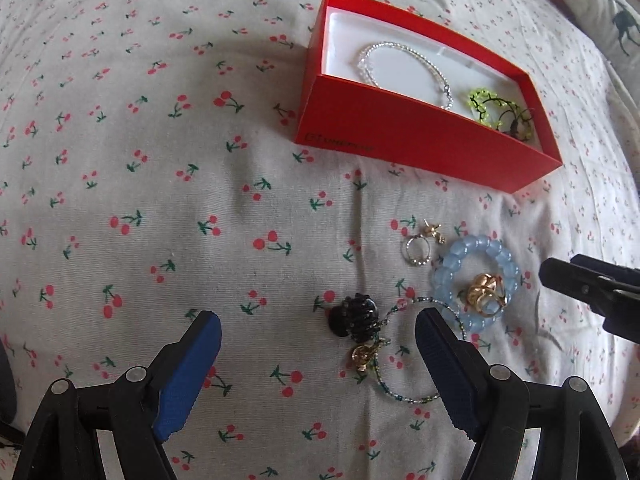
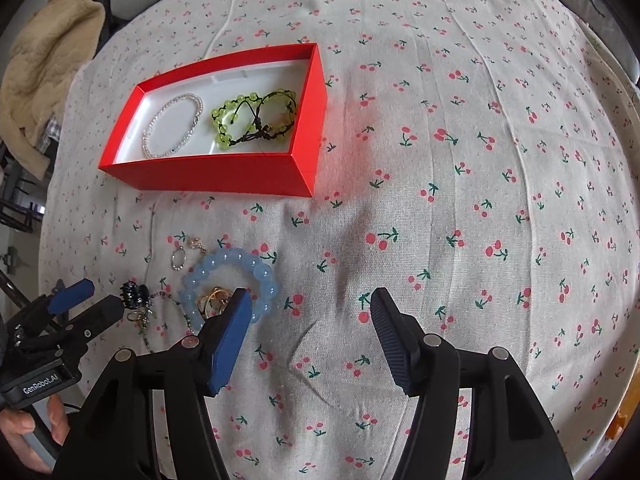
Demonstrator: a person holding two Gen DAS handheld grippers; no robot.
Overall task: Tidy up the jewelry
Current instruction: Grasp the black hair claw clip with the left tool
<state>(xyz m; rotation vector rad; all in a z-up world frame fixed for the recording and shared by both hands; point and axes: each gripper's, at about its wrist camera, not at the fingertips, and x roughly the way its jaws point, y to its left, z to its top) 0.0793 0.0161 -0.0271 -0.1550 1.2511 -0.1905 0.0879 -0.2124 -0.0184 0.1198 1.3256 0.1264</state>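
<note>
Both claws spread wide, gripping nothing: left gripper (image 1: 318, 344) low over the loose jewelry, right gripper (image 2: 312, 320) over bare cherry-print cloth (image 2: 460, 160) just beside it. Between the left fingers, a black beaded piece (image 1: 354, 320) touching a small gold charm (image 1: 362, 356) and a thin beaded strand (image 1: 400, 394). Just right of them, a blue bead bracelet (image 1: 478, 280) ringing a gold ring (image 1: 486, 294); a small silver ring (image 1: 416, 250) close by. Farther off, an open red box (image 1: 400, 136) already holding a silver bracelet (image 1: 400, 66) and green bead bracelet (image 2: 240, 120).

left hand-held gripper (image 1: 318, 350) spread wide, right hand-held gripper (image 2: 310, 320) likewise
</note>
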